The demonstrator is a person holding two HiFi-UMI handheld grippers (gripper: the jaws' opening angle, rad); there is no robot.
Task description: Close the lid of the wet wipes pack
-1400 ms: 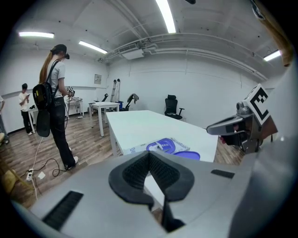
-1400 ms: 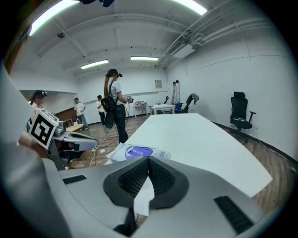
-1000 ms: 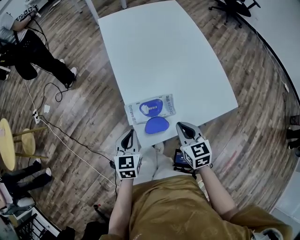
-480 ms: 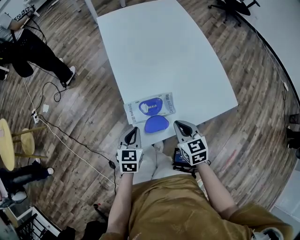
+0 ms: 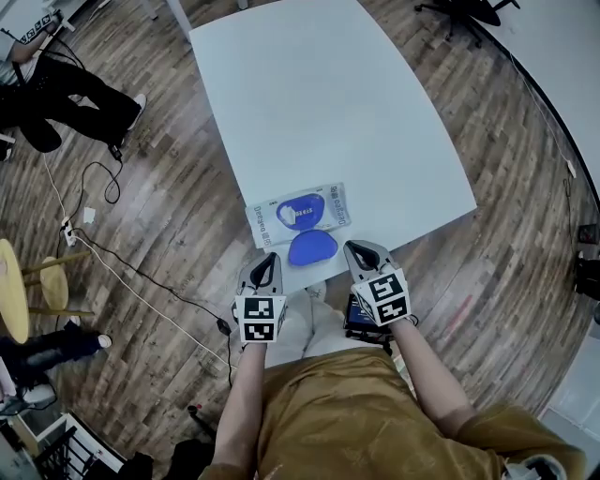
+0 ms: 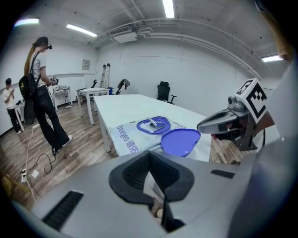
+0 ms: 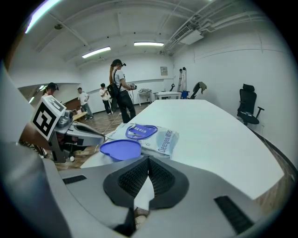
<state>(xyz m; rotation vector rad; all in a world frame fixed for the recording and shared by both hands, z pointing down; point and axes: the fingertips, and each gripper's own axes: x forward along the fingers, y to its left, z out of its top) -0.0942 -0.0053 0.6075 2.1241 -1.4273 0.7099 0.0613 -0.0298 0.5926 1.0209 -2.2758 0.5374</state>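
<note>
The wet wipes pack [image 5: 298,214] lies flat by the near edge of the white table [image 5: 319,103]. Its blue lid [image 5: 312,248] is swung open toward me and rests on the table. My left gripper [image 5: 265,266] hovers just off the table edge, left of the lid, shut and empty. On the lid's right side my right gripper [image 5: 360,252] is also shut and empty. In the left gripper view, the pack [image 6: 135,132] and lid [image 6: 179,141] lie beyond my left gripper [image 6: 149,155]. In the right gripper view, the lid [image 7: 120,148] and pack [image 7: 156,137] lie just ahead of my right gripper [image 7: 148,162].
A dark device [image 5: 361,317] rests on my lap under the right gripper. People stand on the wooden floor at far left [image 5: 56,94], with cables [image 5: 103,253] and a yellow stool [image 5: 14,286]. An office chair [image 5: 464,11] stands at the back right.
Both grippers have edged a little forward and inward toward the table's near edge. The pack and its open lid have not moved.
</note>
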